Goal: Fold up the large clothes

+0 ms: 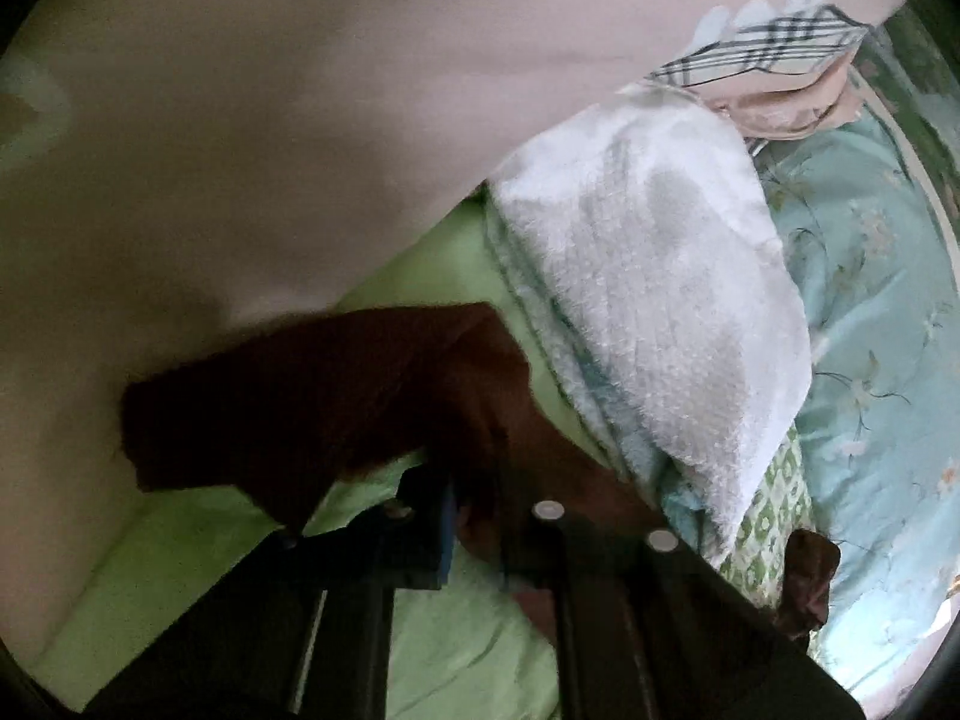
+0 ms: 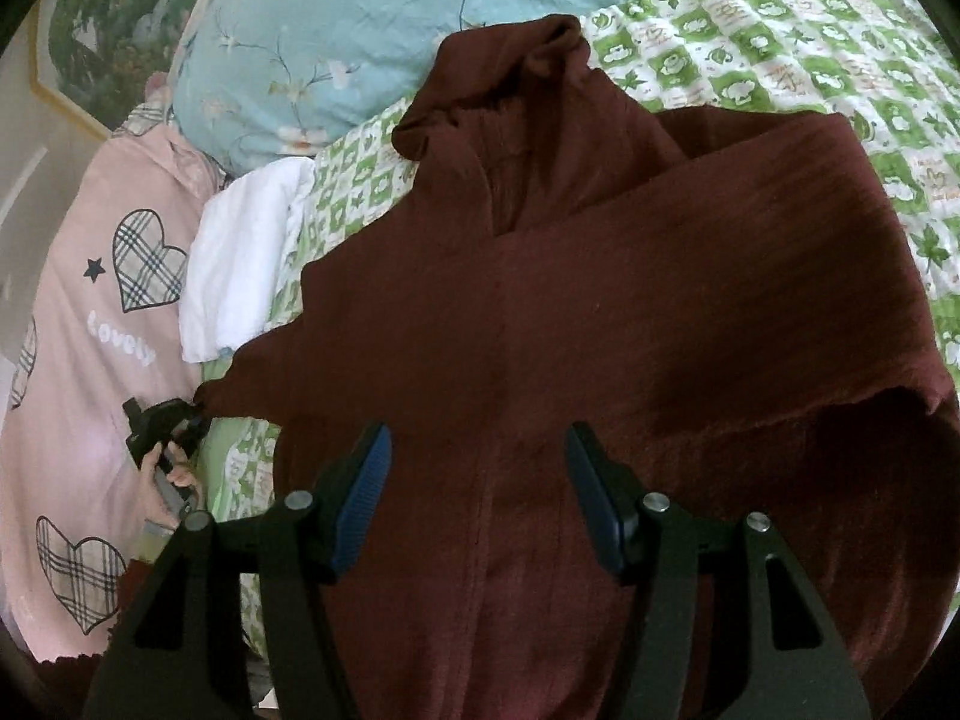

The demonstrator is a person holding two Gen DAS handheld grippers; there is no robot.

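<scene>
**Operator:** Bed (image 2: 780, 42) surface check: green-and-white quilted cover, with a pale blue floral pillow (image 2: 336, 48) beyond the right gripper (image 2: 477, 492). Where is the garment?

**Technician:** The maroon hooded garment (image 2: 600, 300) lies spread directly ahead of and beneath the right gripper, hood farthest away. That gripper stands about half open over the centre seam, holding nothing. The left gripper (image 1: 480, 522), far off to its left, is closed on the garment's sleeve end (image 1: 312, 384).

**Operator:** Recommended procedure?

**Technician:** Judged from this layout: carry the sleeve across the body, keep it taut, and let the free gripper hold the fold line down.

**Operator:** Material notes?

**Technician:** Soft, matte knit, limp and prone to creasing. A fluffy white towel (image 1: 648, 300) lies beyond the left gripper; a pink sheet with plaid hearts (image 2: 90, 330) is beside it.
</scene>
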